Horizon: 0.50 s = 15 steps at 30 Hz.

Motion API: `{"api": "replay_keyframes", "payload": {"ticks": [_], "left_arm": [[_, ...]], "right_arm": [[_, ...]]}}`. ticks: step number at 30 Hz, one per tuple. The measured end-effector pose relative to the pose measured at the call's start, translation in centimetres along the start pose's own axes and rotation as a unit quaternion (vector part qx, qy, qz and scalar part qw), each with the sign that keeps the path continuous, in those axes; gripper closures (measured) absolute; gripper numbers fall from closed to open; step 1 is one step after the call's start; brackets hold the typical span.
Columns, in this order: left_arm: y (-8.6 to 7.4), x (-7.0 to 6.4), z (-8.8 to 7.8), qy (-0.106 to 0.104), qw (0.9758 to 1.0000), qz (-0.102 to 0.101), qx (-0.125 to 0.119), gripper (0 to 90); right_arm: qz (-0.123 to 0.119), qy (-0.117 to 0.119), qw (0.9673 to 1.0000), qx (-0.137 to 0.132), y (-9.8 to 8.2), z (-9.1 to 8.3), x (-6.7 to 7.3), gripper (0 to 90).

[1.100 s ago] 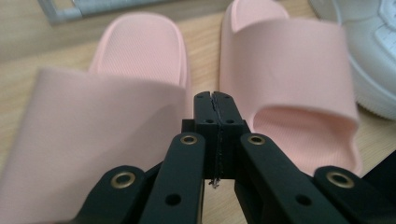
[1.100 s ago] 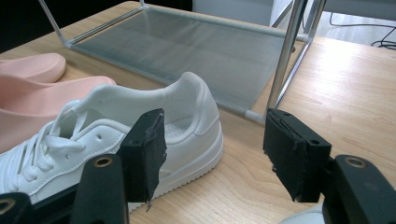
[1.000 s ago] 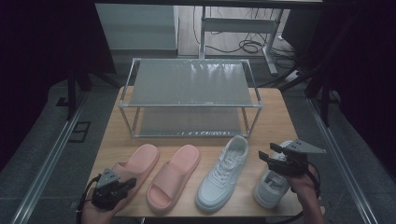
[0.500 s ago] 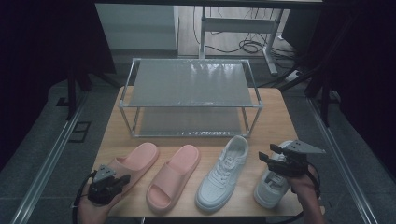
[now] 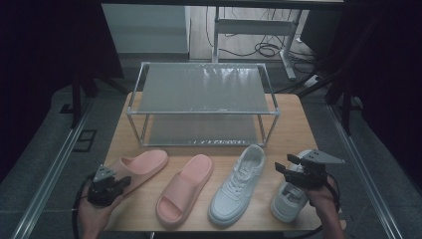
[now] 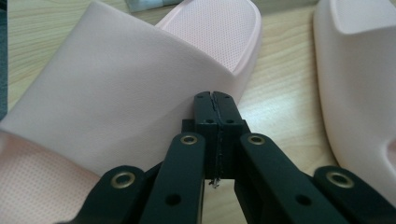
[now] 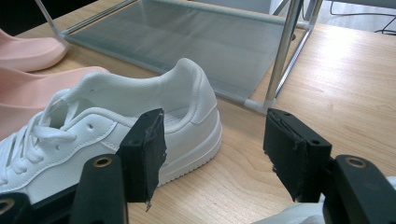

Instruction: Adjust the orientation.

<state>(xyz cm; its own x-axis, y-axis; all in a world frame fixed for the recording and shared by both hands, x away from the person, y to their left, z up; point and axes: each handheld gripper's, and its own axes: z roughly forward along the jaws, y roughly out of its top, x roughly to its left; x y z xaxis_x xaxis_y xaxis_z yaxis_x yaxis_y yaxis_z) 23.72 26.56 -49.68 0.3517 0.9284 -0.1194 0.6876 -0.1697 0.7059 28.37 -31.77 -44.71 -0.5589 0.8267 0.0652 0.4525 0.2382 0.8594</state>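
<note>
Two pink slippers and two white sneakers lie in a row on the wooden table. My left gripper (image 5: pixel 122 181) is shut with nothing between its tips, right at the near end of the left pink slipper (image 5: pixel 144 166). In the left gripper view the closed tips (image 6: pixel 215 100) sit against that slipper's strap (image 6: pixel 116 79), with the second pink slipper (image 6: pixel 359 84) at the right. My right gripper (image 5: pixel 284 165) hovers open over the right white sneaker (image 5: pixel 288 201). The right gripper view shows the wide-apart pads (image 7: pixel 215 140) and the heel of the left white sneaker (image 7: pixel 154 112) beyond them.
A two-tier metal shoe rack (image 5: pixel 204 112) stands at the back of the table (image 5: pixel 298 129); its lower shelf and a corner post (image 7: pixel 280 56) are close ahead of the right gripper. The second pink slipper (image 5: pixel 184 194) and left sneaker (image 5: pixel 236 184) lie between the hands.
My left gripper has shifted a little to the left along the near end of the left slipper, still shut. The right gripper has stayed put and open.
</note>
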Motion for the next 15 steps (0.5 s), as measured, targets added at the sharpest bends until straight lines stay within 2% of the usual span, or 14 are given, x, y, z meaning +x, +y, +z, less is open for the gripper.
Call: {"api": "replay_keyframes", "payload": {"ticks": [9,13,15], "left_arm": [[0.6,1.3,0.5,0.004,0.9999,-0.015,-0.003,90.0],[1.0,0.9,0.3,0.005,0.9999,-0.011,-0.009,90.0],[1.7,0.2,0.3,0.009,0.9999,-0.005,-0.009,90.0]], "right_arm": [[0.001,-0.001,0.9999,-0.01,0.2,-0.6,0.1,39.1],[0.003,-0.001,0.9998,-0.018,0.3,-0.9,0.0,39.3],[0.004,-0.001,0.9998,-0.02,0.3,-1.0,0.0,39.3]]}}
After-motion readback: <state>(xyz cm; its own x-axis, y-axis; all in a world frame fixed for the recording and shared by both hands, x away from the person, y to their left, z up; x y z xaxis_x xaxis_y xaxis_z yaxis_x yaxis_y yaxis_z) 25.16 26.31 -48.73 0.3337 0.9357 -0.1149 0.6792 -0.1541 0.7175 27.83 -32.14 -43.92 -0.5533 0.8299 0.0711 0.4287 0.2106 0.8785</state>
